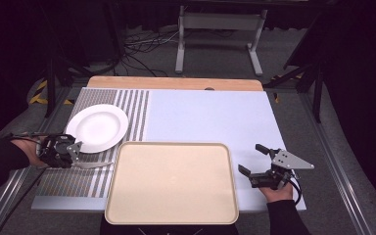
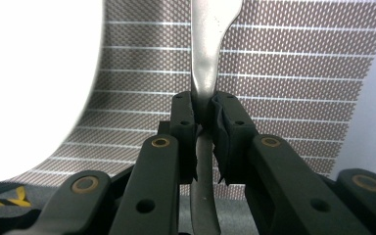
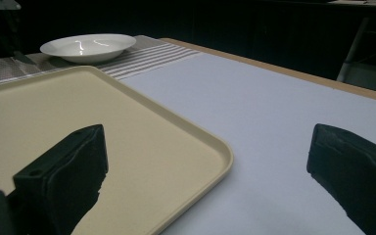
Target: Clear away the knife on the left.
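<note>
Gripping a piece of metal cutlery by its handle, the left claw sits low over the striped placemat, its jaws closed tight on the narrow shank. In the left gripper view the utensil runs straight ahead between the black pads, broadening beyond them; its working end is cut off at the frame edge, so whether it is a knife or a spoon cannot be told. The white plate lies just to the left of this claw and slightly ahead; the beige tray lies close ahead of the utensil's tip, as the high view shows it.

The right claw rests idle on the pale table just beside the tray's far rim, jaws spread wide and holding nothing.

Judged step: carrying the cutlery towards the tray. To do it well, keep the grip firm and centred, since a smooth, slender handle may pivot between the pads. Lift enough to clear the tray's raised rim, hold the utensil level, lower it flat onto the tray, then release.
</note>
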Tool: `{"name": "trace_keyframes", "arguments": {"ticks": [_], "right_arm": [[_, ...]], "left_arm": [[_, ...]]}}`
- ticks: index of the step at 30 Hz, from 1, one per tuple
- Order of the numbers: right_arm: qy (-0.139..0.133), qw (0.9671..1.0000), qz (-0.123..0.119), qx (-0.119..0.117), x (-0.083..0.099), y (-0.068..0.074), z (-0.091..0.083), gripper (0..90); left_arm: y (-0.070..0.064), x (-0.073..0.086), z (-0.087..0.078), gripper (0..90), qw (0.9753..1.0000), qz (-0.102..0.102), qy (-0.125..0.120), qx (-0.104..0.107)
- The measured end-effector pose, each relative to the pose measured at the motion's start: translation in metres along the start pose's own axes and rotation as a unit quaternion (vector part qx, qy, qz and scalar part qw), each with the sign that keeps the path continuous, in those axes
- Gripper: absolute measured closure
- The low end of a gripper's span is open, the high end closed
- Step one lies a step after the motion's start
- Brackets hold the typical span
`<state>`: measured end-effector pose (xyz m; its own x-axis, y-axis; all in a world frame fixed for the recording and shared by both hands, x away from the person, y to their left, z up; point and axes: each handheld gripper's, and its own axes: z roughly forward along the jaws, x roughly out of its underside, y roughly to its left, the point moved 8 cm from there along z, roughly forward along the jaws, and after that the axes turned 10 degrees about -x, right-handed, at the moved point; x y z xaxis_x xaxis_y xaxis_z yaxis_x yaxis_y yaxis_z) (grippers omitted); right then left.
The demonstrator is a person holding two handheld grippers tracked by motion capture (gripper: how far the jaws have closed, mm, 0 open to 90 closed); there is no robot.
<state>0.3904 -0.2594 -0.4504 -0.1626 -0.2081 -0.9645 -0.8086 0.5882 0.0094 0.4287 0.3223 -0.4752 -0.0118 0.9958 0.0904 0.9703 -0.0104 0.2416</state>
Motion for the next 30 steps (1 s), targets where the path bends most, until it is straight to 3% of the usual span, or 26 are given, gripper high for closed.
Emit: {"name": "trace_keyframes", "arguments": {"ticks": [6, 7, 9, 13, 15, 22, 28, 30], "right_arm": [[-0.002, 1.0000, -0.001, 0.001, -0.001, 0.000, -0.001, 2.3], [-0.002, 1.0000, -0.001, 0.001, -0.001, 0.000, -0.001, 2.3], [-0.001, 1.0000, 0.000, 0.001, -0.001, 0.000, -0.001, 2.3], [-0.002, 1.0000, 0.001, 0.000, -0.001, 0.000, -0.001, 2.3], [-0.004, 1.0000, 0.001, 0.000, -0.001, -0.001, -0.001, 2.3], [-0.004, 1.0000, 0.002, 0.000, -0.001, -0.001, -0.001, 2.3], [-0.006, 1.0000, 0.003, -0.002, -0.001, 0.000, -0.001, 2.3], [-0.006, 1.0000, 0.003, -0.001, -0.001, 0.000, -0.001, 2.3]], "left_arm": [[0.003, -0.001, -0.013, 80.2, 0.9994, -0.034, -0.004, -0.002], [0.005, -0.001, -0.018, 80.2, 0.9990, -0.043, 0.002, -0.012], [0.005, -0.003, -0.021, 80.2, 0.9984, -0.054, -0.009, -0.012], [0.007, -0.005, -0.030, 80.3, 0.9976, -0.066, -0.014, -0.012], [0.007, -0.008, -0.037, 80.2, 0.9957, -0.089, -0.025, -0.010], [0.009, -0.015, -0.052, 80.3, 0.9922, -0.113, -0.053, -0.002], [0.009, -0.022, -0.063, 80.2, 0.9864, -0.146, -0.075, 0.011], [0.008, -0.026, -0.066, 80.2, 0.9833, -0.160, -0.085, 0.016]]}}
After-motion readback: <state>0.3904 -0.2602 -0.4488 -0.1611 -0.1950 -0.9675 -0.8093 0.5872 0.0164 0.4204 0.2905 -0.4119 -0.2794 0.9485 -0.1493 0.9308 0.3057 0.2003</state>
